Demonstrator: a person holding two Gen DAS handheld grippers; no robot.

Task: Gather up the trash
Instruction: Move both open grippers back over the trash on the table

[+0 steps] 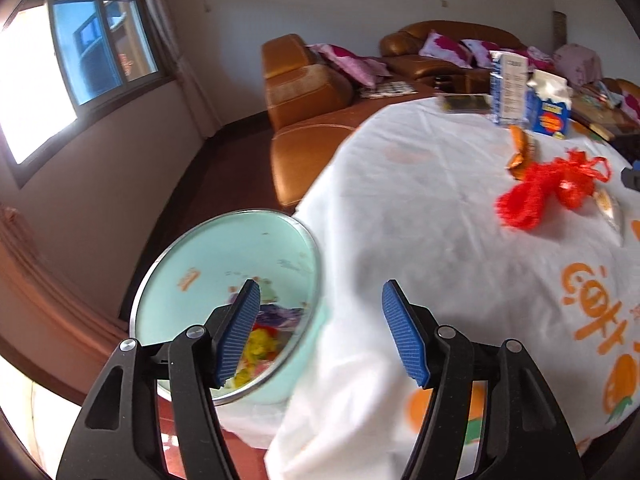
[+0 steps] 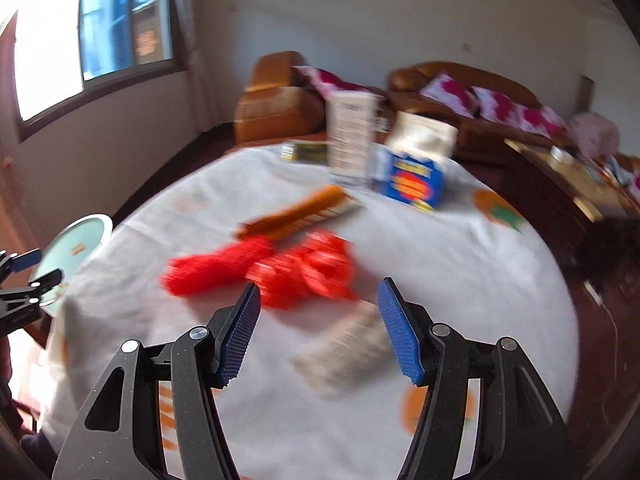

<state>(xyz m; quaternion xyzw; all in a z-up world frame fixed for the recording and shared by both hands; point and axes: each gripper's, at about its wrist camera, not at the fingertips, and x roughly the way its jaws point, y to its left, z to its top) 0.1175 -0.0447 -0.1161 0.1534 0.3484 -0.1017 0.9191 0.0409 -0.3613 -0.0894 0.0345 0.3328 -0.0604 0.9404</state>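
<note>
Apparently some trash already lies in the pale green bin (image 1: 224, 264) at nine o'clock of the bench (image 2: 460, 272), yet the red net bag (image 2: 264, 272), orange wrapper (image 2: 296, 212) and pale packet (image 2: 344, 352) remain, both grippers' jaws wide and empty.

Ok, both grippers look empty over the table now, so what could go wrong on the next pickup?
1. The red mesh bag is loose and tangled; the right hand-held gripper may pinch only a strand and drag the orange wrapper beside it.
2. The bin sits below the table edge, partly against the overhanging tablecloth; a drop could miss.
</note>
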